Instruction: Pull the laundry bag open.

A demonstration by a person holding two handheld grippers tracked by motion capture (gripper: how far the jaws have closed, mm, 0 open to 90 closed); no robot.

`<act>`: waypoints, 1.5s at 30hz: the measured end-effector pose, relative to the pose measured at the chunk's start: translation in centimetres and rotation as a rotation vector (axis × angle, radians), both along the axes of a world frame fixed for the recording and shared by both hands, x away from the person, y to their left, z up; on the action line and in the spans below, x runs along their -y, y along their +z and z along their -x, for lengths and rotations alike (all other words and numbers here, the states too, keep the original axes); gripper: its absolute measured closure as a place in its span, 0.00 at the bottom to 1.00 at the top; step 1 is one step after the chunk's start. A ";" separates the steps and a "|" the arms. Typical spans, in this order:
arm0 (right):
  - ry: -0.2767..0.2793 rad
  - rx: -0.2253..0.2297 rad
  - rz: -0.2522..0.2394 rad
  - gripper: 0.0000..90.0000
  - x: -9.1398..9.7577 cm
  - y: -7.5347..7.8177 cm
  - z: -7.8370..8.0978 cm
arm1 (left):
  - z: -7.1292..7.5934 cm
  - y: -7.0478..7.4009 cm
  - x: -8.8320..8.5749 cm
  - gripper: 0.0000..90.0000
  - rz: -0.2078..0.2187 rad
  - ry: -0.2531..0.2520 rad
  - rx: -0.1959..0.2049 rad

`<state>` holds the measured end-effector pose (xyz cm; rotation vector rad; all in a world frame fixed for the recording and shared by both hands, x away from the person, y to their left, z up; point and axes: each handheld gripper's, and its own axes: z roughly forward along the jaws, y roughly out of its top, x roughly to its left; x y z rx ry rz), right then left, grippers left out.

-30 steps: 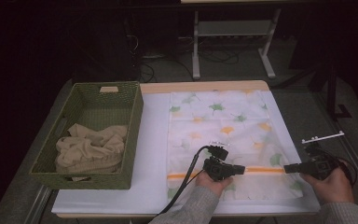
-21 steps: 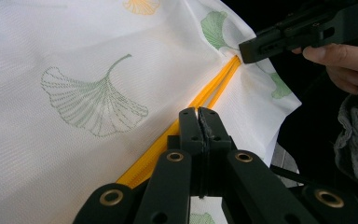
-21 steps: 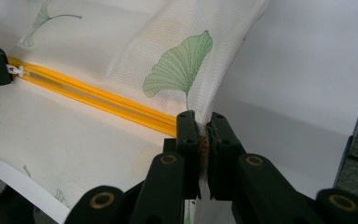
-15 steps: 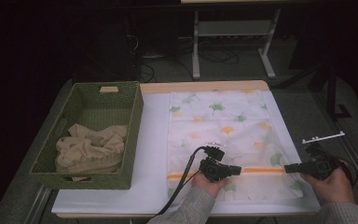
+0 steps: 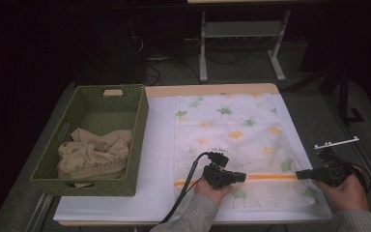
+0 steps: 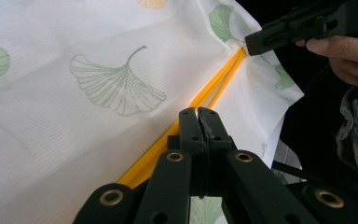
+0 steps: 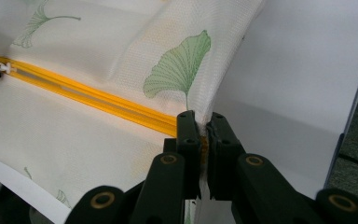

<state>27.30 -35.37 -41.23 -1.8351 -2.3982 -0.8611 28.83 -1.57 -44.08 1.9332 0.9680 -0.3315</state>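
Both tongs (left point(image 5: 242, 176), right point(image 5: 300, 174)) clamp the pillowcase's point(image 5: 232, 125) yellow zipper point(image 7: 93, 100).

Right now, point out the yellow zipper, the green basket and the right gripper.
yellow zipper point(image 5: 270, 176), high view, on the bare stretch between the two grippers.
green basket point(image 5: 140, 121), high view, on its right wall.
right gripper point(image 7: 204, 123), right gripper view, between its fingertips at the zipper's end.

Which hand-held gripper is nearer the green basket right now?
Left. The left hand-held gripper is mid-cover on the orange zipper, right of the basket; the right hand-held gripper pinches the cover's far right edge.
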 end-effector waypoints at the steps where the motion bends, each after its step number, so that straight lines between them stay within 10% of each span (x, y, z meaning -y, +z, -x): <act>1: 0.001 0.002 0.001 0.94 0.0 0.0 0.0 | 0.0 0.0 -0.1 1.00 -0.001 0.003 0.000; 45: -0.012 -0.006 0.020 0.94 0.6 -0.4 0.2 | -0.4 0.5 -3.9 1.00 -0.048 0.037 0.001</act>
